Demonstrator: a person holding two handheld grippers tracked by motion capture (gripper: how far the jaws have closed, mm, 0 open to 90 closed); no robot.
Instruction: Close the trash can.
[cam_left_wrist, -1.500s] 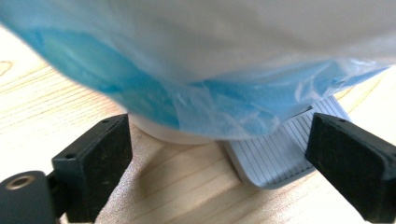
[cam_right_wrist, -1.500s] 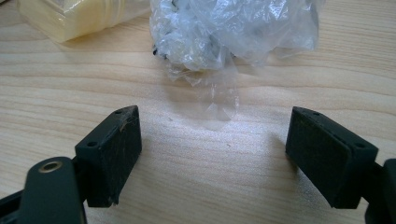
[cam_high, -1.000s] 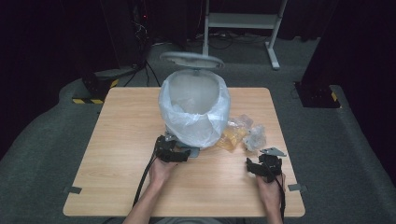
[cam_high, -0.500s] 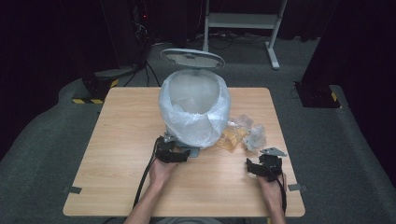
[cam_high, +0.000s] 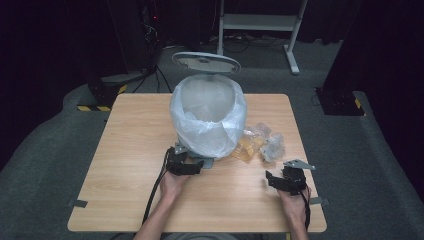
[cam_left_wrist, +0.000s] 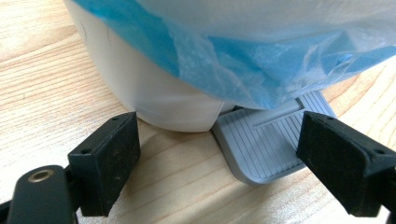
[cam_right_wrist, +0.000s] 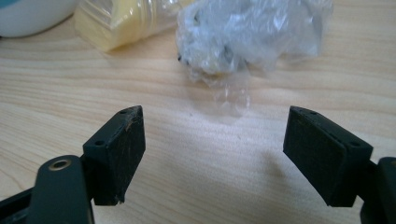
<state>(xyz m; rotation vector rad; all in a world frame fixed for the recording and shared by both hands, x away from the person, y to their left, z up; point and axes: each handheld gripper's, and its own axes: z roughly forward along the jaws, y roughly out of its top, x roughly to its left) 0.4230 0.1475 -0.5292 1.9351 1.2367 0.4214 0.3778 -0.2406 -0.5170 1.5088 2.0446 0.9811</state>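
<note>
Hand-held gripper pair, both spread wide and holding nothing, at the near edge of the counter (cam_high: 125, 150).

Your left hand-held gripper (cam_left_wrist: 219, 163) sits at the pedal (cam_left_wrist: 271, 144) of the lined bin (cam_high: 207, 117). Your right hand-held gripper (cam_right_wrist: 212, 154) faces the crumpled clear wrapper (cam_right_wrist: 252, 37) at its 12 o'clock, the yellow packet (cam_right_wrist: 116, 23) at 11. Both look light, soft and slippery; pinch the wrapper's bunched middle, low against the counter.
</note>
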